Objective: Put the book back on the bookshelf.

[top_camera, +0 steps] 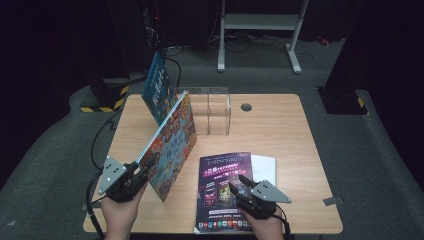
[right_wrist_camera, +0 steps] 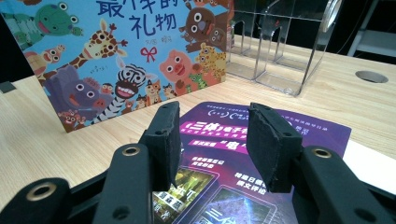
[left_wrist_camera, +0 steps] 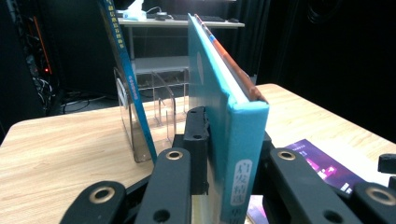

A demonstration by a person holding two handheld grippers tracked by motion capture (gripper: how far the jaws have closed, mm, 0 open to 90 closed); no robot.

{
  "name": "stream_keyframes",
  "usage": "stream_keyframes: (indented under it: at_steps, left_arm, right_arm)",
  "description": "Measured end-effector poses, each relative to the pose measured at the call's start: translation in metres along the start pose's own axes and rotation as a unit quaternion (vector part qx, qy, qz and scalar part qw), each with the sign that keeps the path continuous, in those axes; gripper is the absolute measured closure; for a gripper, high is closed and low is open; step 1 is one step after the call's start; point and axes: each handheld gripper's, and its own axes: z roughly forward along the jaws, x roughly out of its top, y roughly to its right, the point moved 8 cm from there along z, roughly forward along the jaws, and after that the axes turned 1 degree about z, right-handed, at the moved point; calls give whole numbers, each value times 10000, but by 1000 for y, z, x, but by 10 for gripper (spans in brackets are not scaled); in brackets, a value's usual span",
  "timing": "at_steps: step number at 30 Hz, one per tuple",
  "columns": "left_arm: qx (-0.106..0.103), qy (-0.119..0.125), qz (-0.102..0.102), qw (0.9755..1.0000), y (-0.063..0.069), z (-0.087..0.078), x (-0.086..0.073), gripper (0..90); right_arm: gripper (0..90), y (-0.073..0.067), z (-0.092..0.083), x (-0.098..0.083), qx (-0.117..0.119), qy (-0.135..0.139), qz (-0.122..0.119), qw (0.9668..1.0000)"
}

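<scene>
A picture book [top_camera: 172, 142] with cartoon animals on its cover [right_wrist_camera: 116, 60] stands on its lower edge on the table, leaning to the left. My left gripper [top_camera: 142, 167] is shut on the book's near corner; in the left gripper view its teal spine [left_wrist_camera: 240, 154] sits pinched between the jaws of the left gripper [left_wrist_camera: 231, 135]. A purple magazine [top_camera: 222, 190] lies flat at the front of the table. Low over its near half, my right gripper [top_camera: 240, 182] stands open. The right gripper's [right_wrist_camera: 212, 140] jaws are apart with only the magazine's cover [right_wrist_camera: 322, 128] seen beneath them.
A clear acrylic holder [top_camera: 215, 112] stands at the back of the wooden table [top_camera: 285, 130], with a second blue book [top_camera: 157, 85] leaning in its left end. White paper [top_camera: 264, 167] pokes out from under the magazine. A cable hole [top_camera: 246, 107] lies behind.
</scene>
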Motion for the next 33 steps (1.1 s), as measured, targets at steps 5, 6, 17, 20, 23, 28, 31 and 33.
stream_keyframes:
  at_steps: [5,6,17,20,23,28,31,33]
  left_arm:
    - [-32,104,20,9999,0,1,1,761]
    - [-79,123,10,9999,1,2,1,756]
    - [-22,203,167,9997,5,11,3,739]
    - [-10,206,194,9996,4,15,2,757]
    - [45,149,102,9998,2,19,3,764]
    - [15,19,90,10000,2,22,5,764]
    - [30,27,56,10000,2,25,6,763]
    - [33,35,66,10000,3,28,6,746]
  right_arm:
    - [540,1,0,0,-1,8,26,10000]
    - [541,1,0,0,-1,11,21,10000]
    - [540,4,0,0,-2,-9,39,10000]
    - [540,5,0,0,-12,-1,57,10000]
    - [540,5,-1,0,-13,4,69,10000]
    - [538,7,-2,1,-28,16,96,9999]
    - [536,8,-2,1,-31,18,120,9999]
    - [532,8,-1,0,-69,-10,108,9999]
